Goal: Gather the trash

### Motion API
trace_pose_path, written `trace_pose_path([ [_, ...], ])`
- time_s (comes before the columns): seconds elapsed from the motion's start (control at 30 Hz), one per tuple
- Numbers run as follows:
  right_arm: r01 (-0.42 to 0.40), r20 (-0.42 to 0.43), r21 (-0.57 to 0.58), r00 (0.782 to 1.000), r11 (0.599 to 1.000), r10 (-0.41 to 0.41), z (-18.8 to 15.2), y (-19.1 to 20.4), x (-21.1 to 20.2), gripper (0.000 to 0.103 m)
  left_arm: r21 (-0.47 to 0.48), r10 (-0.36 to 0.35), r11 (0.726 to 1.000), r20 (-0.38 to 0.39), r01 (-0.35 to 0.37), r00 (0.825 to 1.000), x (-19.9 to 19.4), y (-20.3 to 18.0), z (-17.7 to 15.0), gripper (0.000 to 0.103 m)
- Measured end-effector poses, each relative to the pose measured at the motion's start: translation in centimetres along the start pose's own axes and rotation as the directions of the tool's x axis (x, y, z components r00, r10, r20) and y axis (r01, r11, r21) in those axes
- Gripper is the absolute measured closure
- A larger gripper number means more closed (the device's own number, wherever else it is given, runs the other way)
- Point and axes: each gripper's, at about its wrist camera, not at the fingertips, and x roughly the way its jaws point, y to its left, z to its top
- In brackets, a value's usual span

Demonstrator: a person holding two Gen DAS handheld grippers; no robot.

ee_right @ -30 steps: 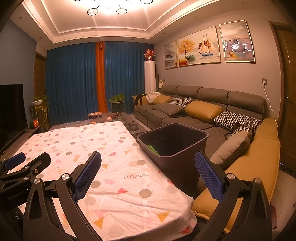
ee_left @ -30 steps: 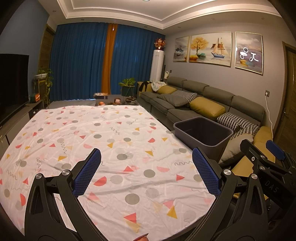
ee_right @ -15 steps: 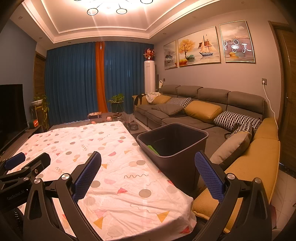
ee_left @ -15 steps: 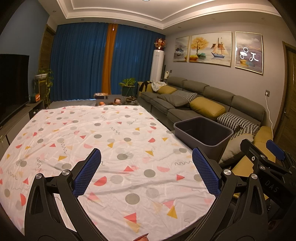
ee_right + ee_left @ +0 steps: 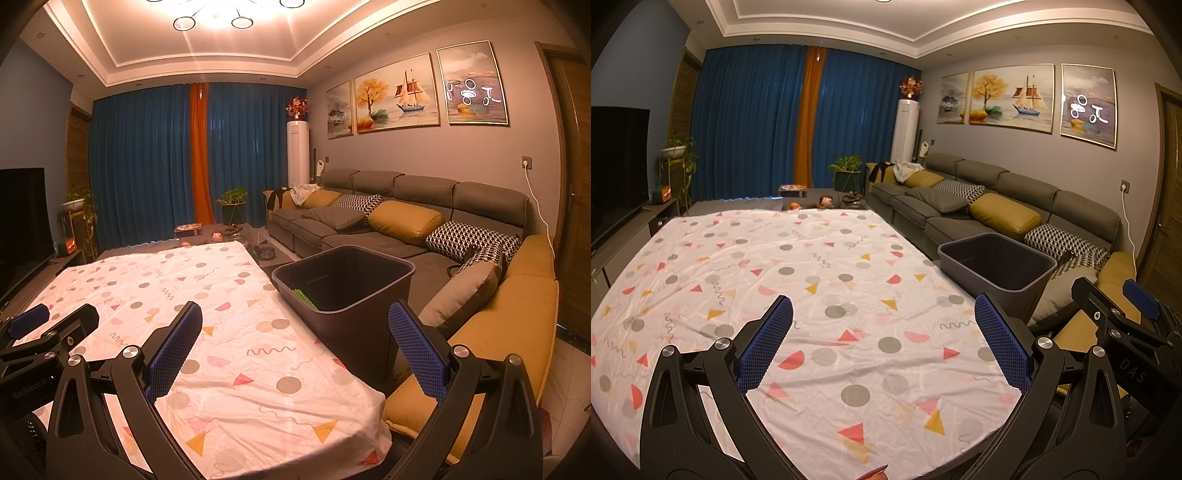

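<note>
A dark grey trash bin (image 5: 997,266) stands beside the table's right edge, against the sofa; in the right wrist view the bin (image 5: 347,291) holds a green piece of trash (image 5: 304,298). My left gripper (image 5: 882,339) is open and empty above the near part of the patterned tablecloth (image 5: 783,280). My right gripper (image 5: 295,343) is open and empty above the table's near right corner, just short of the bin. The right gripper shows in the left wrist view (image 5: 1137,332) at the right, and the left gripper shows in the right wrist view (image 5: 37,332) at the left.
A grey sofa (image 5: 399,221) with yellow and patterned cushions runs along the right wall. A TV (image 5: 617,158) on a low cabinet stands to the left. A small reddish object (image 5: 875,472) peeks in at the bottom edge of the left wrist view. Small items sit beyond the table's far end (image 5: 812,199).
</note>
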Motion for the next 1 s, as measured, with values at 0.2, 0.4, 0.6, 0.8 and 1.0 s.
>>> trace_pose_path([
  [0.2,-0.001,-0.002,0.000,1.000,1.000,0.001,-0.05,-0.05,-0.01,0.005,0.001,-0.001,1.000,-0.002,0.001,1.000,0.02,0.03,-0.02,0.006],
  [0.4,0.001,-0.003,0.001,1.000,1.000,-0.001,-0.13,-0.11,-0.09,0.005,0.000,-0.001,1.000,0.000,0.001,1.000,-0.01,0.05,-0.02,0.006],
  [0.6,0.000,-0.003,0.002,1.000,1.000,0.000,-0.13,-0.13,-0.09,0.005,-0.001,-0.001,1.000,-0.001,0.001,1.000,0.00,0.07,-0.02,0.006],
  [0.8,0.000,-0.004,0.004,1.000,1.000,0.000,-0.16,-0.15,-0.13,0.005,0.000,0.000,1.000,-0.001,0.000,1.000,0.01,0.07,-0.02,0.006],
  [1.0,0.000,-0.005,0.004,1.000,1.000,0.000,-0.20,-0.24,-0.15,0.005,0.000,-0.002,1.000,0.000,0.002,1.000,0.01,0.09,-0.01,0.006],
])
